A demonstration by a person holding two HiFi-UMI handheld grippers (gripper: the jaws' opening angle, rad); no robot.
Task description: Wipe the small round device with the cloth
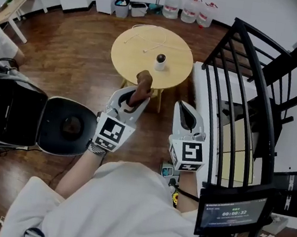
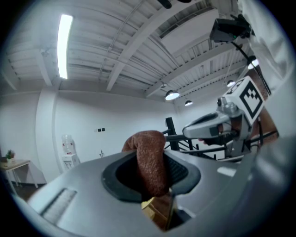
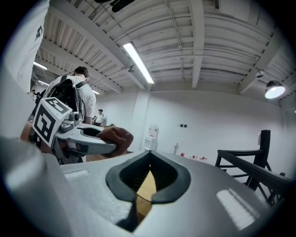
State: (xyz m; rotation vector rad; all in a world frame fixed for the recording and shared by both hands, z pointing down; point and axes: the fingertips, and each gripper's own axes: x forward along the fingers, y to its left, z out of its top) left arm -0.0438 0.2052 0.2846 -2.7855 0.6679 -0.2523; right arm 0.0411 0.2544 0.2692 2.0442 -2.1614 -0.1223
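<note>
A small round white device (image 1: 160, 62) with a dark top stands on the round yellow table (image 1: 129, 58). My left gripper (image 1: 139, 93) is shut on a brown cloth (image 1: 143, 81), held up short of the table's near edge. In the left gripper view the brown cloth (image 2: 150, 159) sticks up from between the jaws. My right gripper (image 1: 184, 110) is shut with nothing in it, level with the left one and to its right. The right gripper view shows the closed empty jaws of my right gripper (image 3: 149, 178), and the cloth (image 3: 118, 137) in the left gripper beside it.
White cables (image 1: 143, 39) lie on the table's far half. A black railing (image 1: 245, 90) runs down the right side. A black chair (image 1: 28, 117) stands at left. Water bottles (image 1: 190, 9) and bins (image 1: 122, 7) line the far wall. A person (image 3: 69, 92) stands behind.
</note>
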